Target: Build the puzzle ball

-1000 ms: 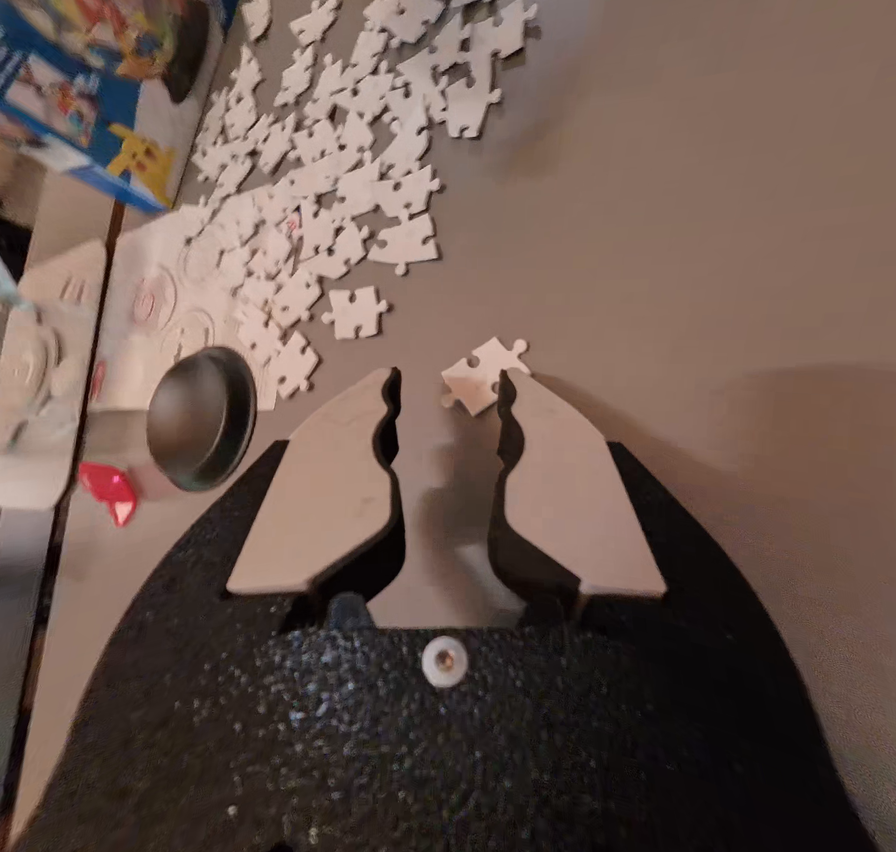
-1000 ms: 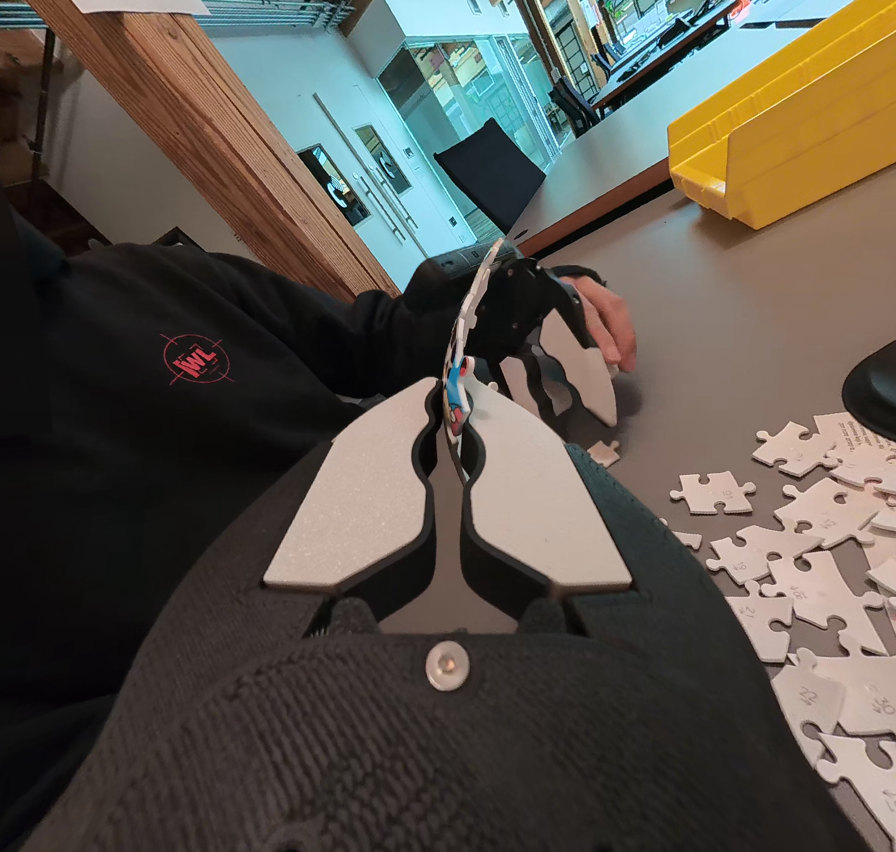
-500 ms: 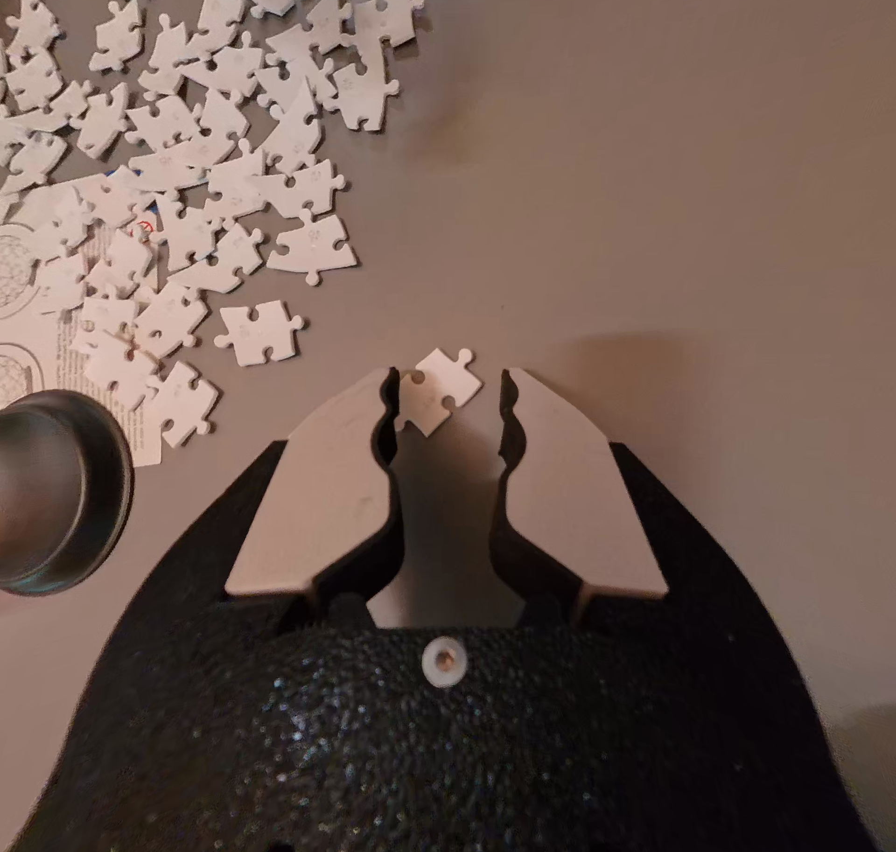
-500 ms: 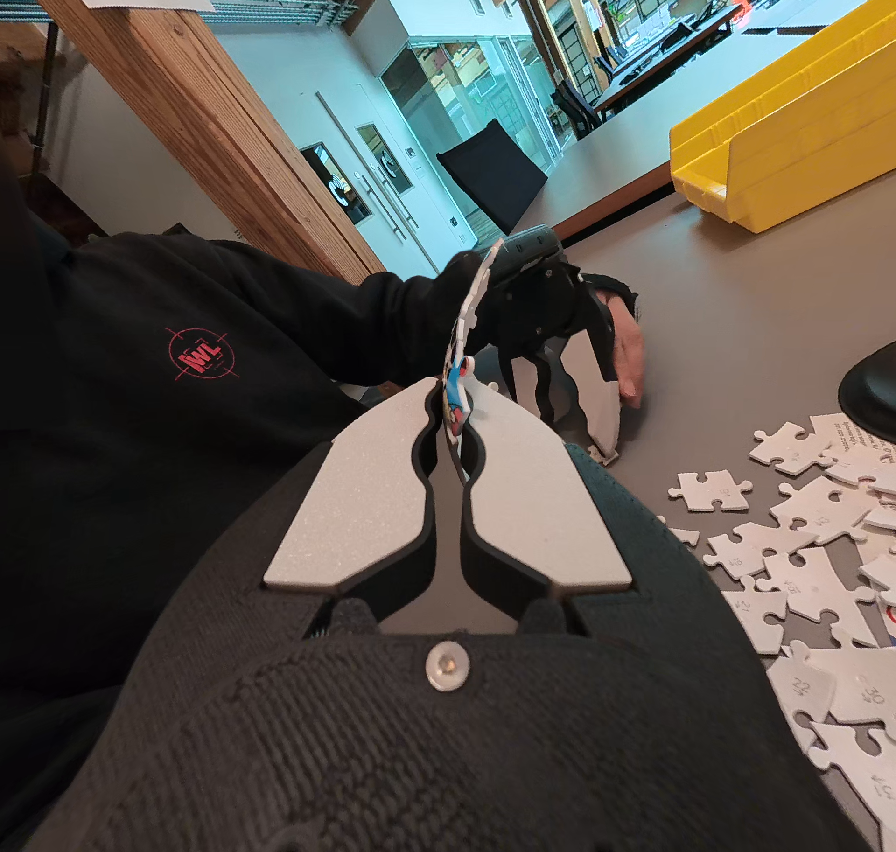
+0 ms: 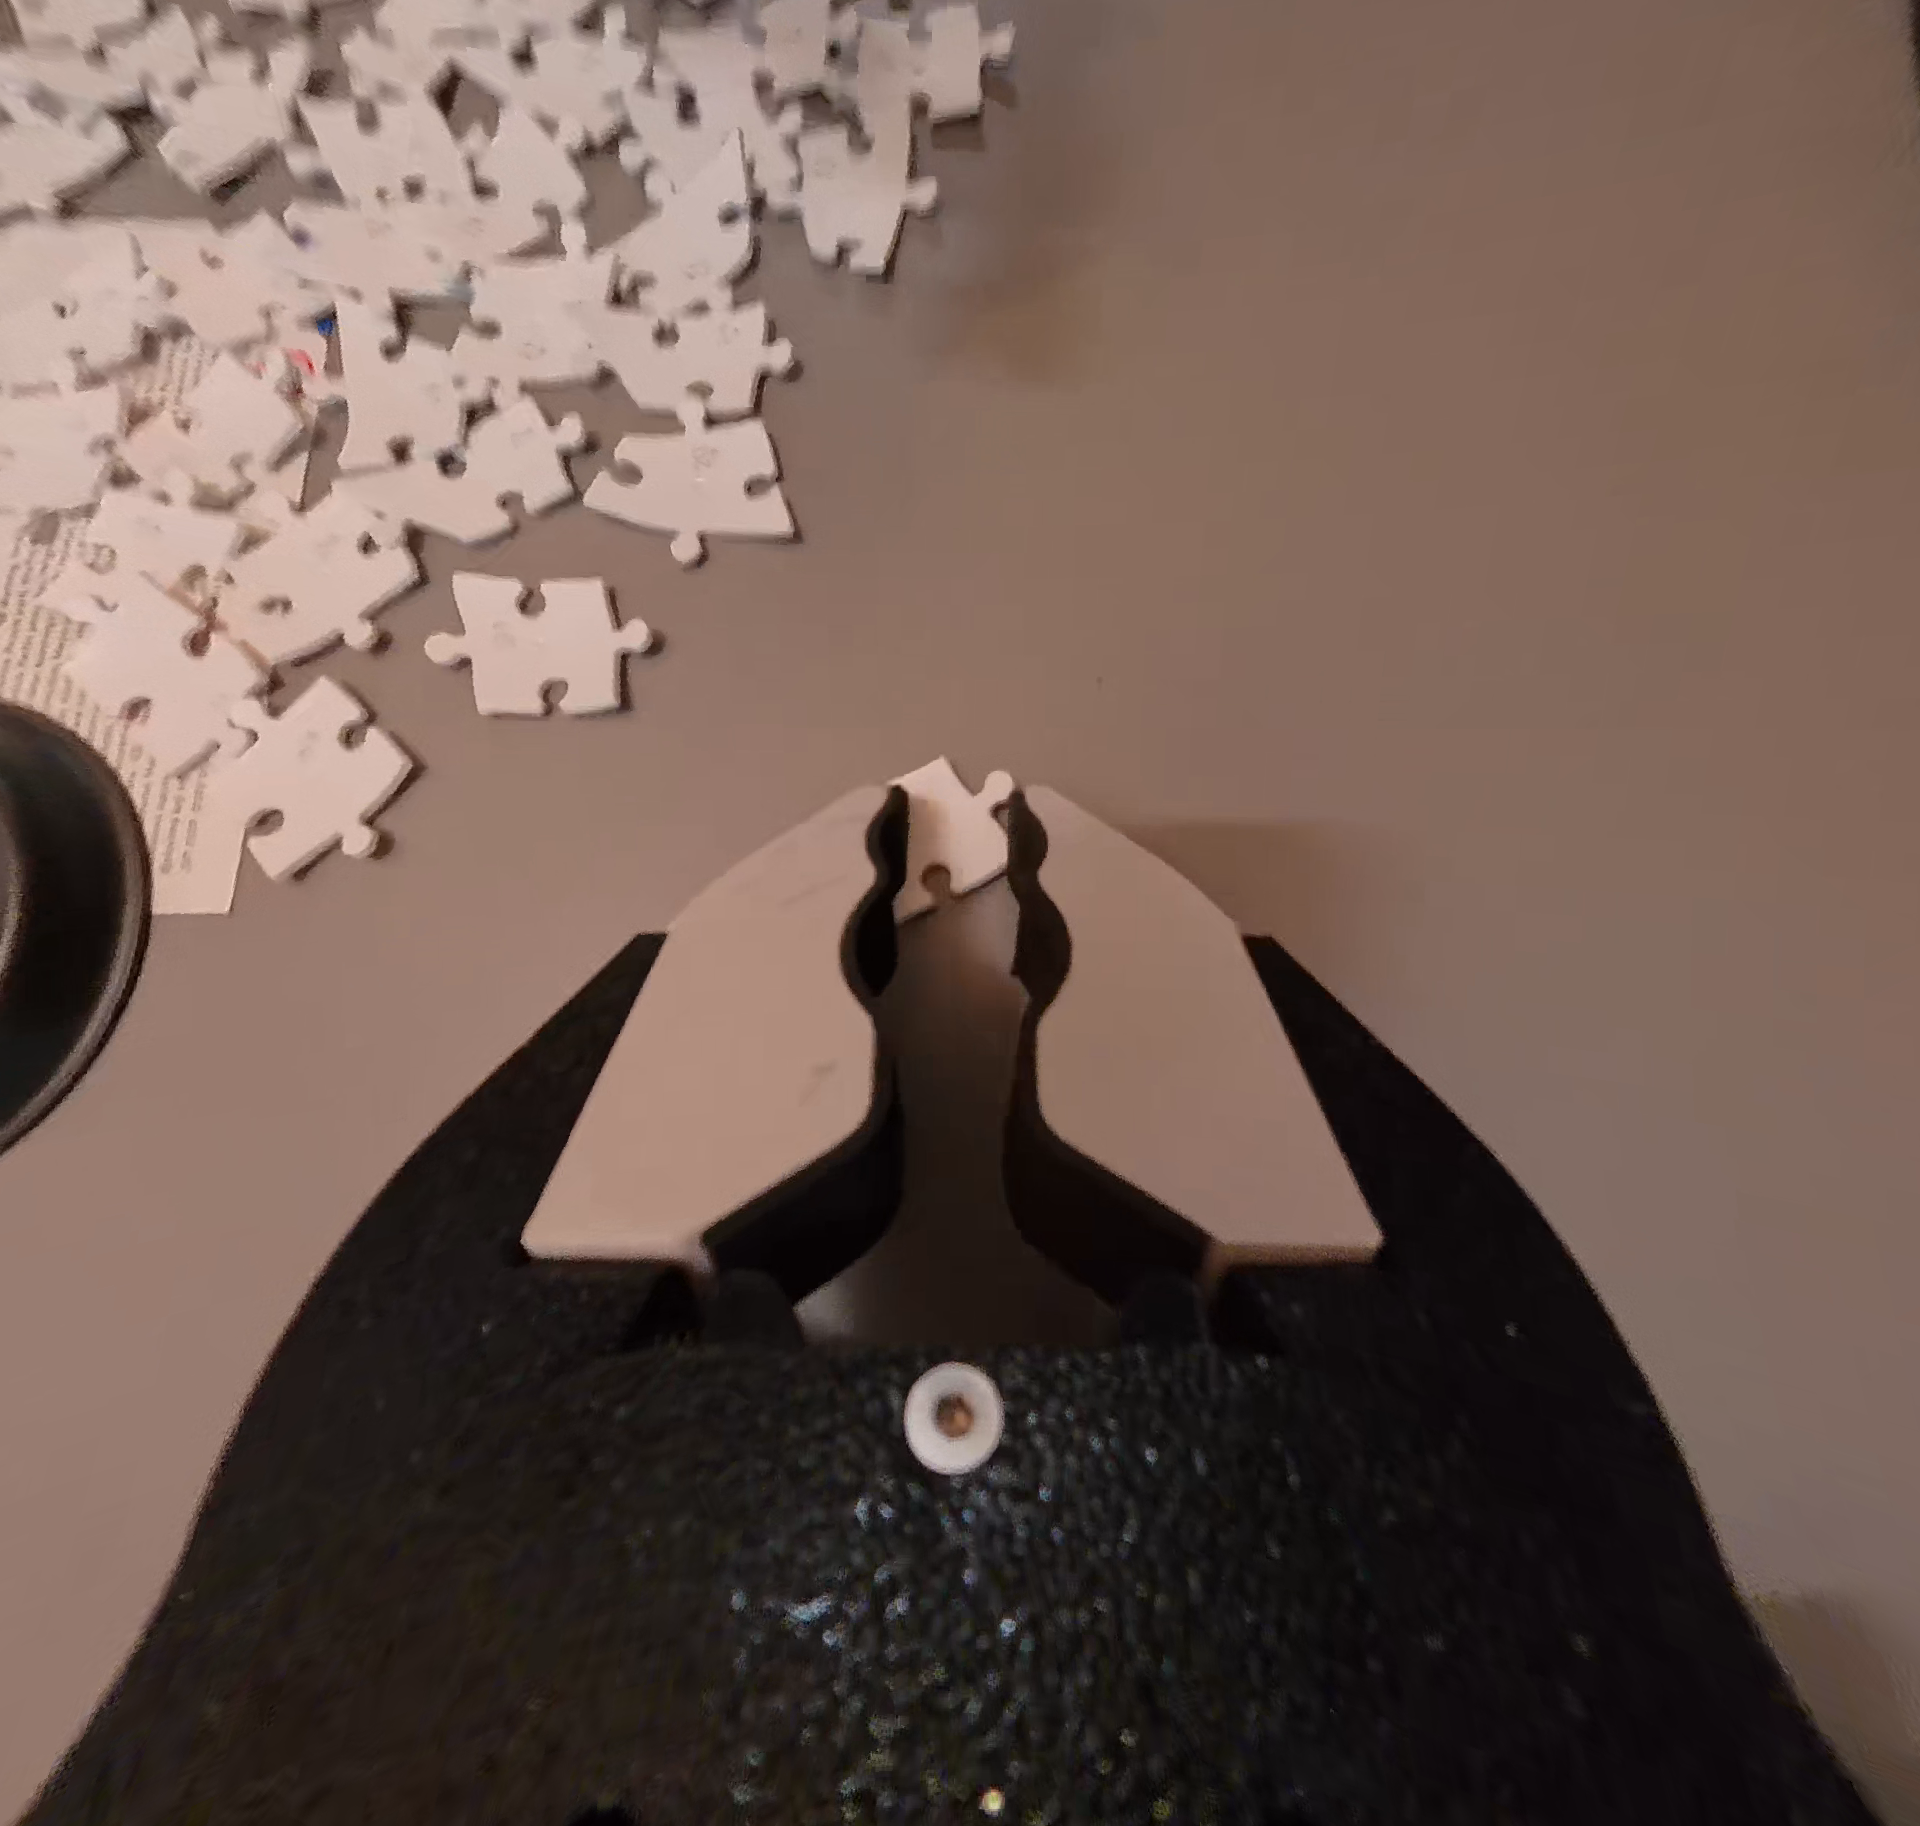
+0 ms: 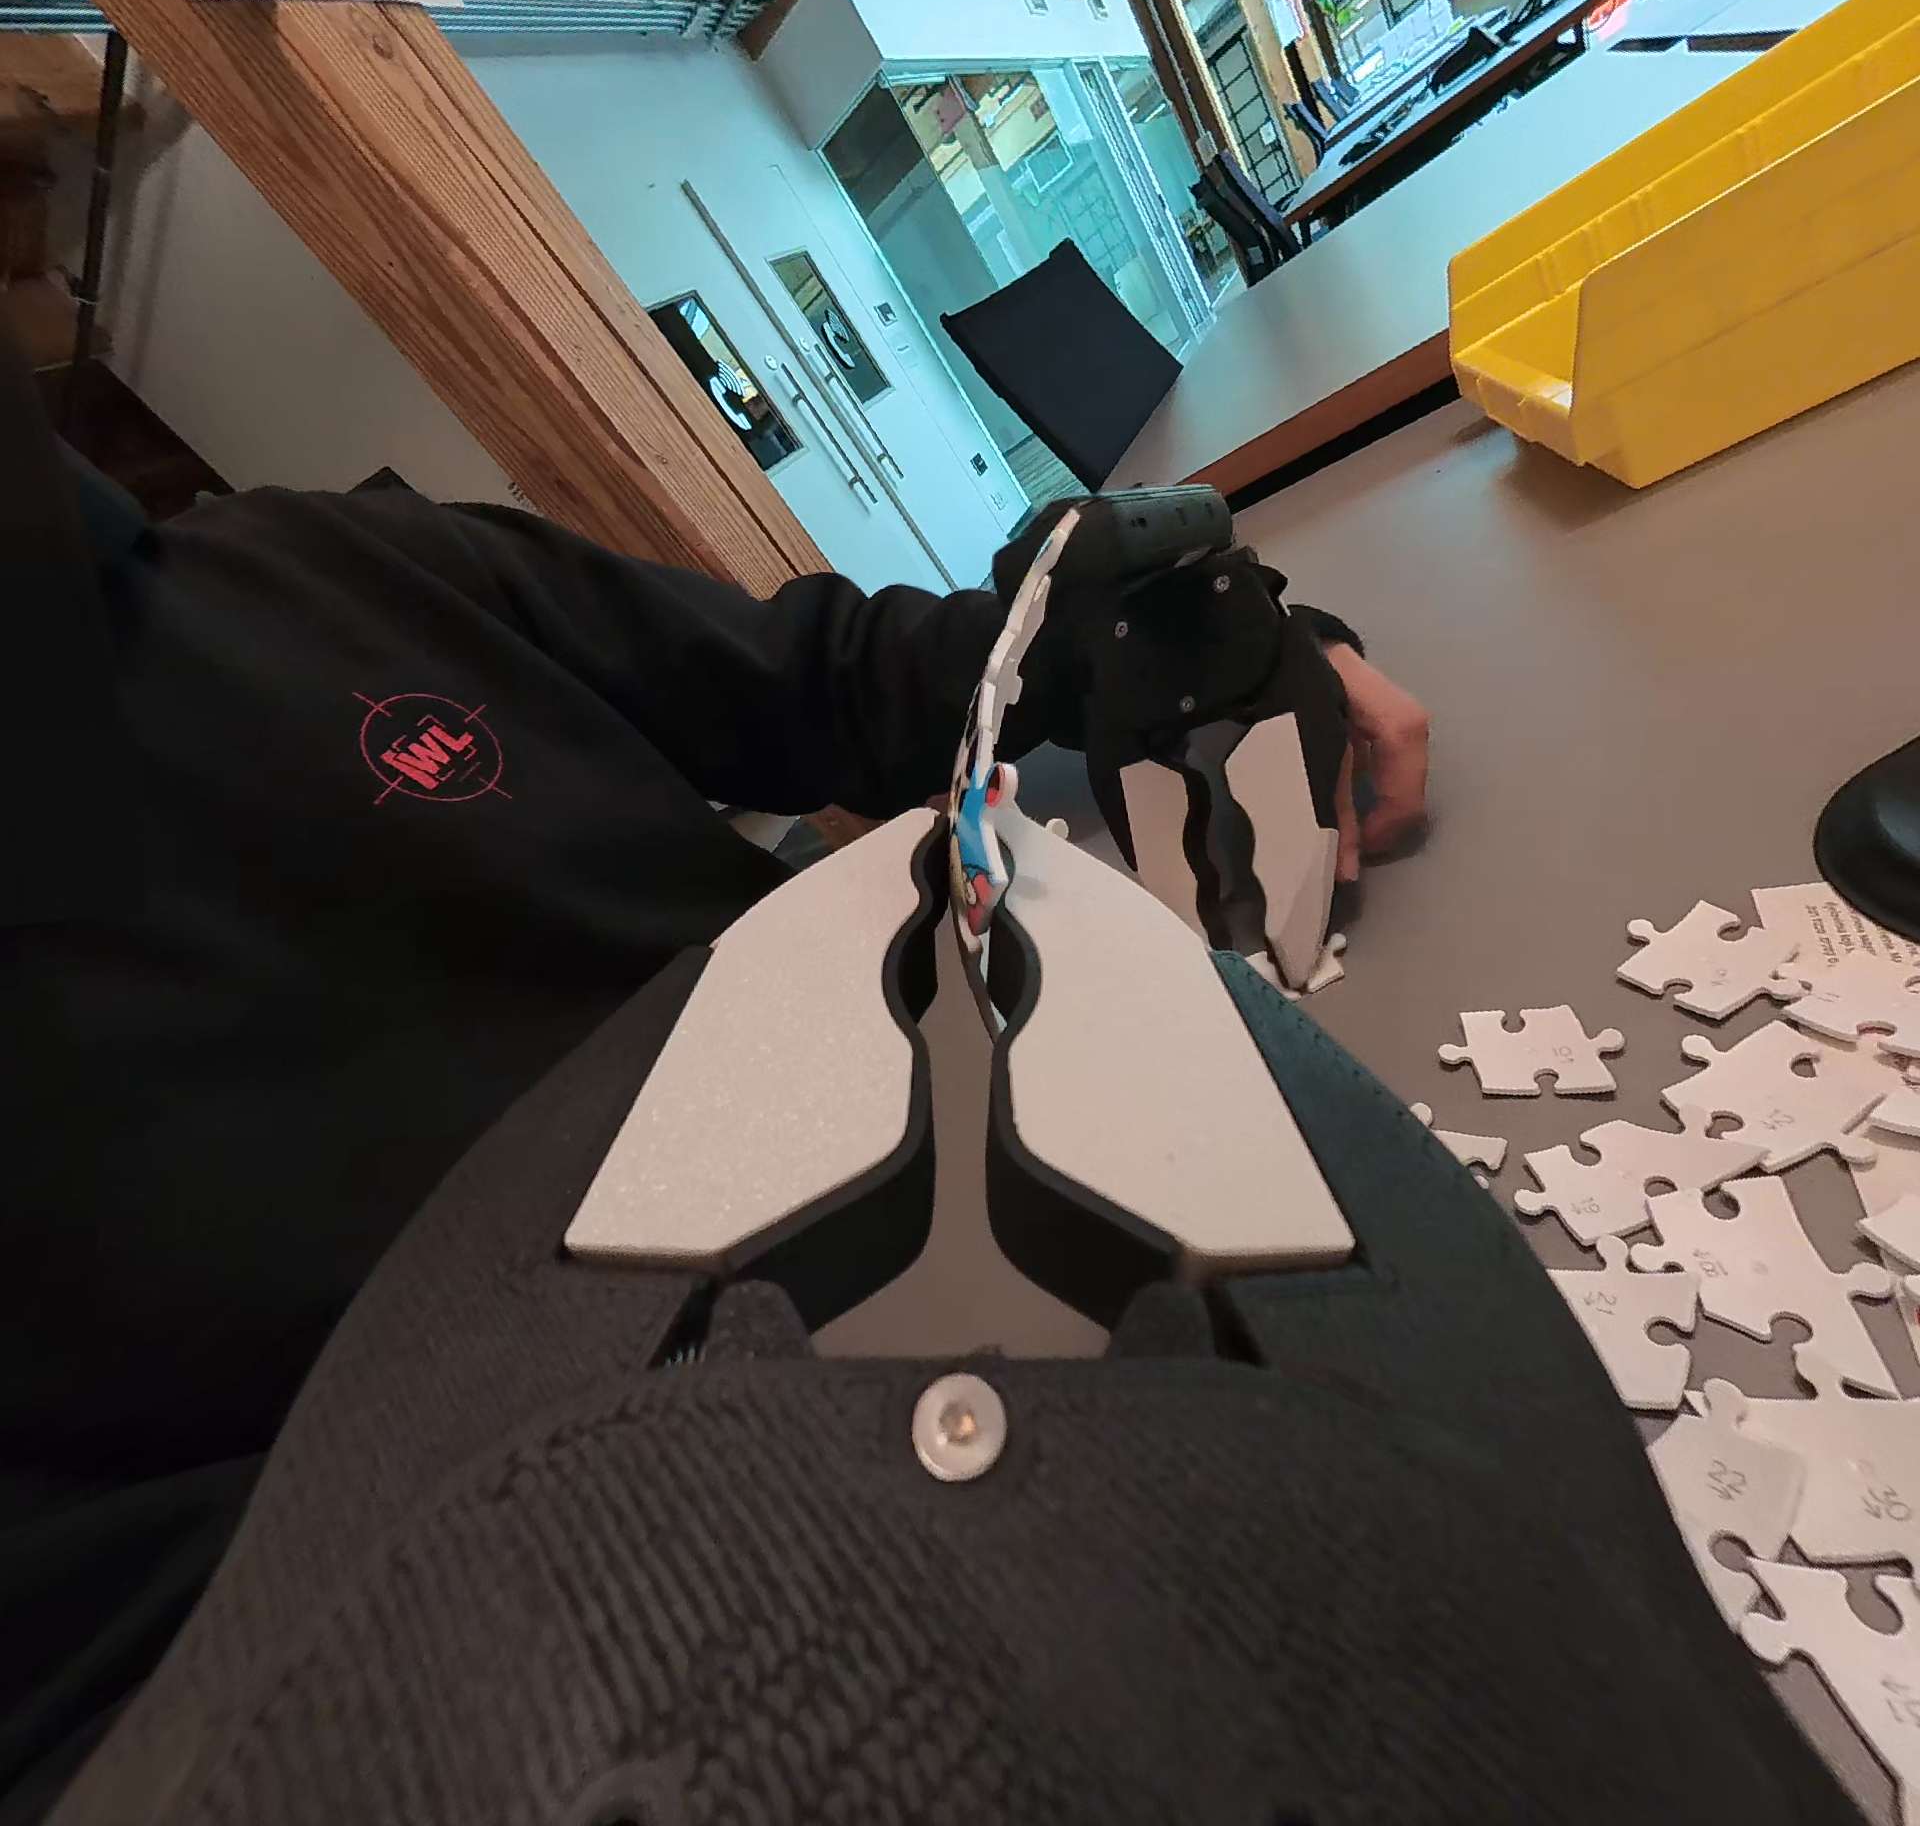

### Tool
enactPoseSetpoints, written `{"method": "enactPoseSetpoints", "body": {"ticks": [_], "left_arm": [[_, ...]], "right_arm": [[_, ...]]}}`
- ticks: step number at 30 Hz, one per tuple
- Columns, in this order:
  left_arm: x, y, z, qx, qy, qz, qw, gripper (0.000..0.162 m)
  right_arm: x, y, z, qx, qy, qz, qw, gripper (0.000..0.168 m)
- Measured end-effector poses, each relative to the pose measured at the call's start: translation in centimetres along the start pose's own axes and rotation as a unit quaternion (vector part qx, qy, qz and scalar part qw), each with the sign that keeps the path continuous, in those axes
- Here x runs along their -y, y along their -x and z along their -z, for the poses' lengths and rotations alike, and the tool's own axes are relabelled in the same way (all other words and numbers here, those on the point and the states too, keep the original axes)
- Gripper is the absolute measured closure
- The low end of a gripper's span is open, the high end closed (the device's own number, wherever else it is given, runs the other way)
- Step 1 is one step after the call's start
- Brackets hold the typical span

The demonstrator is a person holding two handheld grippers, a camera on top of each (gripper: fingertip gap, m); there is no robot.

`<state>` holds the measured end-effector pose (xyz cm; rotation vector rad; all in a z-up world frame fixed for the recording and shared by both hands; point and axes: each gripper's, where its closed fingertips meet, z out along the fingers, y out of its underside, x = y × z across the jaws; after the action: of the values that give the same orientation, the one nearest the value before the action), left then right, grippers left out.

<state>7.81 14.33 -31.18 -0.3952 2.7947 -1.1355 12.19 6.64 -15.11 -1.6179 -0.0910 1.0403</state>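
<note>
Left tool (image 5: 954, 808) pinches a white piece (image 5: 956, 846) lying on the table (image 5: 1455, 426) beside the pile (image 5: 416, 270), while right tool (image 6: 966, 846) clamps a curved joined strip (image 6: 1003, 675) upright.

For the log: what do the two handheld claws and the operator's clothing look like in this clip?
Both claws share one build: a black, grainy textured body, two pale grey flat fingers with wavy black inner edges, and a small round fastener at the base. See the left claw and right claw. No cables show. The operator wears a black long sleeve top with a small red round emblem on the chest.
</note>
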Motion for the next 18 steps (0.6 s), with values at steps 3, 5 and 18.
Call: {"method": "enactPoseSetpoints", "body": {"ticks": [3,5,18], "left_arm": [[0.2,0.0,0.0,0.013,-0.002,0.013,1.0,0.145],[0.8,0.0,0.2,0.019,-0.027,0.023,0.999,0.152],[3.5,0.3,3.5,0.002,-0.232,0.375,0.898,0.161]], "right_arm": [[0.1,0.2,0.0,0.0,0.001,0.004,1.0,0.164],[0.1,0.2,0.1,0.0,-0.001,0.005,1.0,0.164],[0.1,0.1,0.1,0.001,-0.002,0.001,1.0,0.164]]}}
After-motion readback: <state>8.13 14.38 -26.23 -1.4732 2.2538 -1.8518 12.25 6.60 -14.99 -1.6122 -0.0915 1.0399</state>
